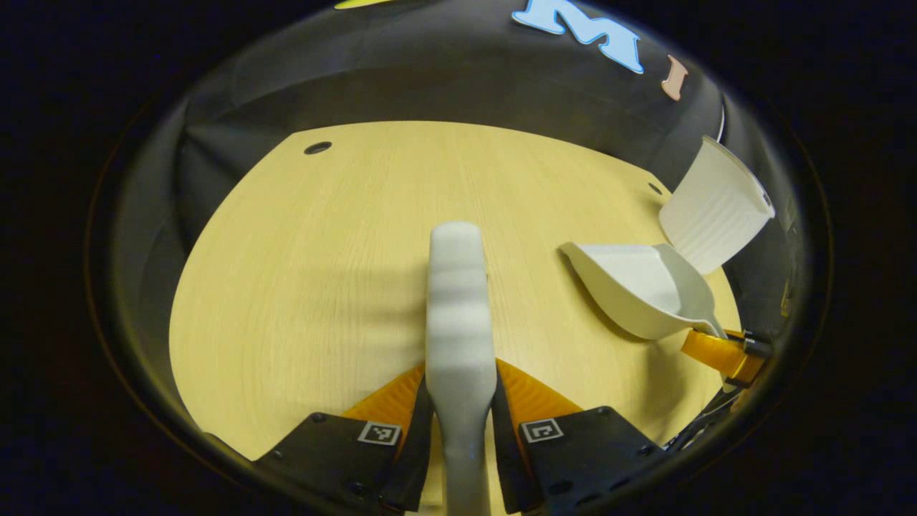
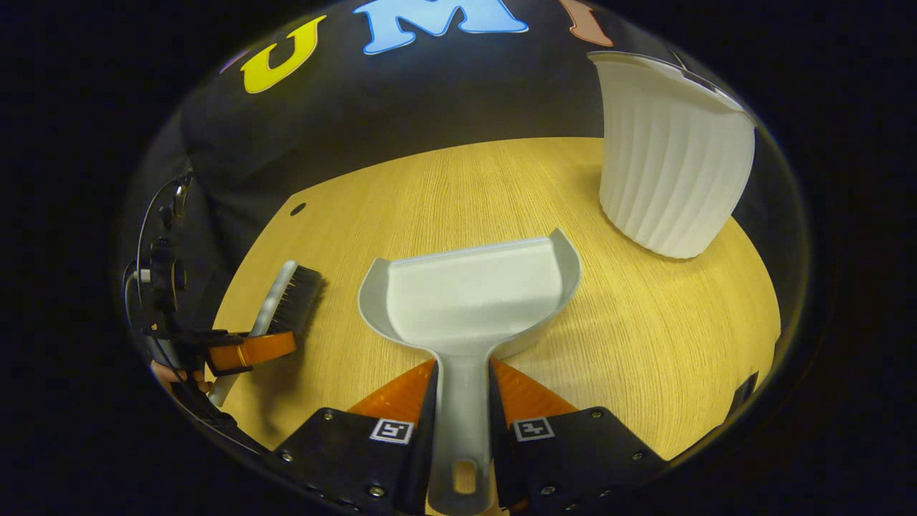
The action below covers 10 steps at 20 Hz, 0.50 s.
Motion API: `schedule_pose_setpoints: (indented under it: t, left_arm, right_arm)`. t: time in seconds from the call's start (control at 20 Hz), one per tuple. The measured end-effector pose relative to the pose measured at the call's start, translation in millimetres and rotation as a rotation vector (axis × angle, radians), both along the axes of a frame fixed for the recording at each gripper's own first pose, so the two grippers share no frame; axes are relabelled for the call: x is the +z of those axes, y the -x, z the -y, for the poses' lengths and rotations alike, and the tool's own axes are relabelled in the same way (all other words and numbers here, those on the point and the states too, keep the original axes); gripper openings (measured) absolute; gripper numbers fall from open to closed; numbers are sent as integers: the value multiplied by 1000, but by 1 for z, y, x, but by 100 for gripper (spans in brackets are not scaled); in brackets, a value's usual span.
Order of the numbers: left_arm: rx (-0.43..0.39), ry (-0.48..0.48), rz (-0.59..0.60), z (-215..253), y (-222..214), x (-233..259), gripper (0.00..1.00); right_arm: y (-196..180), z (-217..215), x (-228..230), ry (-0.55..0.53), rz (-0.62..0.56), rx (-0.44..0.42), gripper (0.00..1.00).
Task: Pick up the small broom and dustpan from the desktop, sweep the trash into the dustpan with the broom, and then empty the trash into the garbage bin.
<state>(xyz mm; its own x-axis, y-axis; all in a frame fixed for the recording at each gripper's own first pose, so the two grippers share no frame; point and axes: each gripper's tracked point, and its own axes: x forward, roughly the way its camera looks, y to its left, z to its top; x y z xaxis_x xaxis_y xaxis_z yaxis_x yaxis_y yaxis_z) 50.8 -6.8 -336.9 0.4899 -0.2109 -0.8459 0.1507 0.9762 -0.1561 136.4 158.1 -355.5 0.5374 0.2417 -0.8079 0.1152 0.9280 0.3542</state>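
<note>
My left gripper (image 1: pixel 462 423) is shut on the handle of the small broom (image 1: pixel 458 308), whose pale back points away from me over the wooden desktop (image 1: pixel 301 272). In the right gripper view the broom (image 2: pixel 290 301) shows dark bristles at the left, with the left gripper (image 2: pixel 258 349) clamped on it. My right gripper (image 2: pixel 462 416) is shut on the handle of the grey dustpan (image 2: pixel 473 294), which is held low over the desktop (image 2: pixel 645 344) with nothing in its scoop. The dustpan (image 1: pixel 637 287) and the right gripper (image 1: pixel 720 351) lie to the broom's right.
A white ribbed garbage bin (image 2: pixel 673 158) stands at the desktop's far right, just beyond the dustpan; it is the bin (image 1: pixel 716 208) at the right edge. A cable hole (image 1: pixel 317 147) sits at the far left corner. Black cloth walls surround the desk.
</note>
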Motion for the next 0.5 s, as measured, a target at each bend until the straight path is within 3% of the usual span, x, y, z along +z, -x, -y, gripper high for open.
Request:
schedule_pose_setpoints:
  t: [0.1,0.15,0.25,0.4,0.45,0.5]
  left_arm:
    - [1,-9,-9,-1,1,-4,44]
    - [-2,-16,-9,-1,1,-5,50]
    - [-7,-30,-5,-2,0,-5,46]
    - [-24,-46,23,-2,-3,3,52]
    - [-33,-51,33,0,-5,5,51]
    - [-39,-55,44,2,-5,8,60]
  right_arm:
    - [6,-2,-5,5,-30,20,37]
    - [6,-2,-5,0,-30,24,38]
    - [5,-2,-3,0,-28,18,38]
    - [6,-2,0,-16,-46,17,41]
    - [7,0,1,-17,-51,15,36]
    - [7,0,2,-16,-61,17,43]
